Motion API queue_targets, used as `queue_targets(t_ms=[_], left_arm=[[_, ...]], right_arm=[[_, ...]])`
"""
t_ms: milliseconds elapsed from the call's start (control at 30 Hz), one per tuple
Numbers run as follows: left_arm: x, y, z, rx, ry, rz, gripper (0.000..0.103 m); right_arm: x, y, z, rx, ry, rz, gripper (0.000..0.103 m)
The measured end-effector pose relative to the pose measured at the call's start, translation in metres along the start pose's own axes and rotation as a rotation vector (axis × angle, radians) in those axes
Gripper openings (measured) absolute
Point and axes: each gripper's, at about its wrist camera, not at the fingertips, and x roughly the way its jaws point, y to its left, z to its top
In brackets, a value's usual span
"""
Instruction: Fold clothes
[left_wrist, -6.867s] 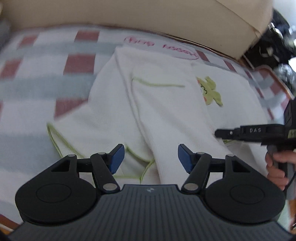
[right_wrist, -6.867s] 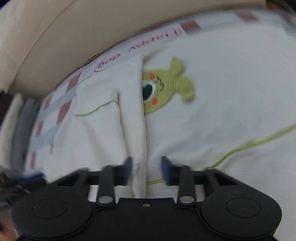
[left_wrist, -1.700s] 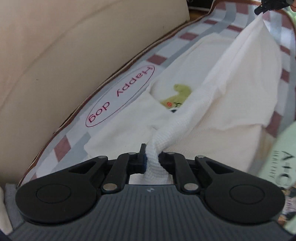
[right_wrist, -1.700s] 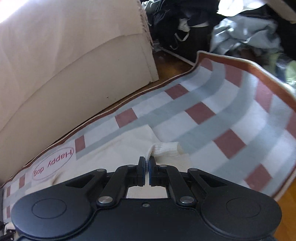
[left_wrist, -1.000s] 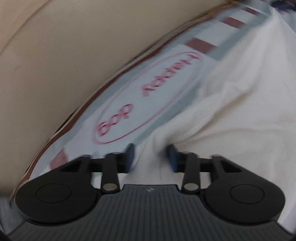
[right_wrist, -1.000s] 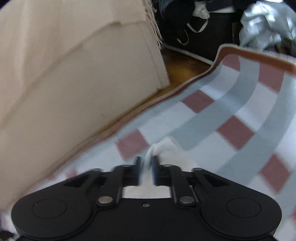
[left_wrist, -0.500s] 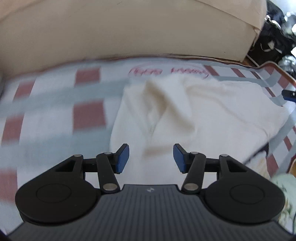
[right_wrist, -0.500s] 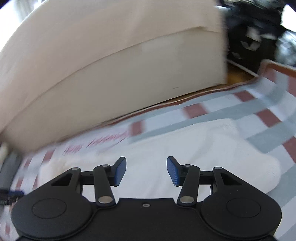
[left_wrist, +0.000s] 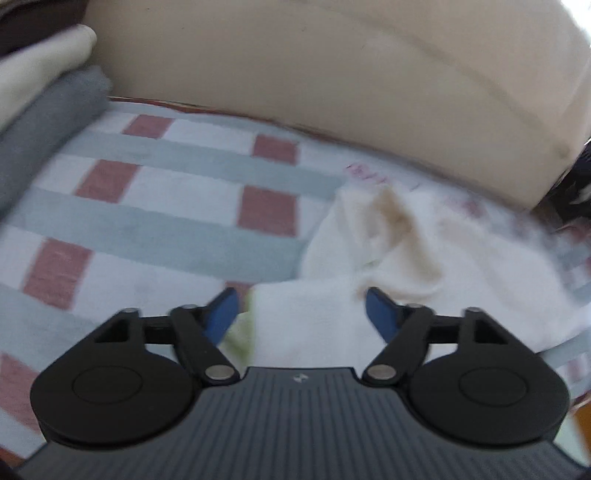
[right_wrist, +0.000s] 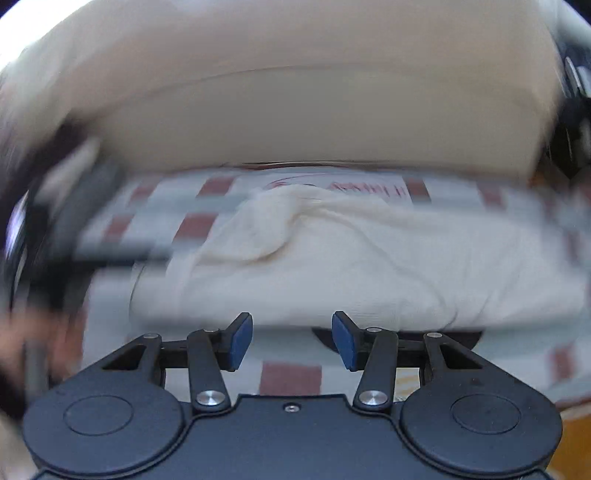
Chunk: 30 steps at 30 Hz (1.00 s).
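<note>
Nearest the left wrist camera, left gripper (left_wrist: 300, 308): jaws opening, blue pads apart and clear of the cloth; the white garment (left_wrist: 406, 266) lies below and between them, not gripped.
Right gripper (right_wrist: 291, 334): jaws apart, nothing between them, just short of the garment's near edge.
Garment (right_wrist: 351, 258): rumpled, folded over, lying on the checked blanket (left_wrist: 166, 206).
Blanket: grey bands, red squares, red lettering beyond the garment.
Far left: folded grey cloth (left_wrist: 40, 122).
Behind: beige sofa (left_wrist: 332, 74).
</note>
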Motion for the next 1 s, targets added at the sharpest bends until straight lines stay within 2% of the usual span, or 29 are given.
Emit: queue_targets(t_ms=[33, 133, 300, 333, 433, 500, 567, 600, 633, 667, 733, 767, 833, 867, 900, 1000], left_arm=[[-0.003, 0.002, 0.001, -0.02, -0.014, -0.037, 0.079], [-0.018, 0.002, 0.003, -0.029, -0.059, -0.074, 0.079], [-0.023, -0.006, 0.001, 0.12, -0.044, -0.071, 0.078], [-0.024, -0.005, 0.001, 0.12, -0.043, -0.08, 0.076], [-0.027, 0.001, 0.004, 0.125, -0.052, -0.088, 0.075], [-0.024, 0.006, 0.003, 0.143, -0.029, -0.055, 0.068], [-0.019, 0.012, -0.001, 0.156, 0.002, -0.054, 0.06], [-0.015, 0.013, -0.001, 0.159, 0.027, -0.057, 0.058], [-0.011, 0.014, -0.001, 0.161, 0.04, -0.065, 0.051], [-0.007, 0.014, -0.002, 0.175, 0.042, -0.069, 0.049], [0.001, 0.007, -0.003, 0.237, 0.045, -0.058, 0.049], [0.006, 0.004, -0.002, 0.26, 0.045, -0.053, 0.049], [0.02, 0.003, -0.001, 0.224, 0.071, -0.052, 0.05], [0.028, 0.003, -0.001, 0.204, 0.091, -0.028, 0.051], [0.036, 0.004, -0.001, 0.184, 0.111, -0.002, 0.051], [0.046, 0.002, -0.002, 0.253, 0.081, 0.053, 0.051]], right_arm=[[-0.009, 0.012, 0.001, -0.059, -0.012, 0.003, 0.054], [-0.019, 0.026, 0.018, -0.134, -0.024, 0.007, 0.06], [-0.022, 0.04, 0.056, -0.075, -0.042, -0.013, 0.061], [-0.022, 0.048, 0.055, -0.061, -0.044, -0.012, 0.061], [-0.013, 0.084, 0.033, -0.142, -0.064, 0.021, 0.059], [0.003, 0.089, 0.025, -0.155, -0.083, 0.038, 0.056], [0.024, 0.074, 0.038, -0.066, -0.06, -0.001, 0.057], [0.033, 0.063, 0.047, -0.011, -0.049, -0.003, 0.057], [0.04, 0.05, 0.056, 0.043, -0.037, 0.012, 0.057], [0.05, 0.036, 0.067, 0.092, 0.0, 0.044, 0.056], [0.071, 0.008, 0.089, 0.182, 0.115, 0.13, 0.042], [0.081, -0.007, 0.1, 0.227, 0.172, 0.173, 0.041], [0.115, -0.027, 0.119, 0.257, 0.328, 0.299, 0.039], [0.135, -0.031, 0.127, 0.244, 0.412, 0.29, 0.04], [0.15, -0.032, 0.132, 0.219, 0.431, 0.254, 0.043], [0.191, -0.035, 0.146, 0.118, 0.388, 0.181, 0.043]])
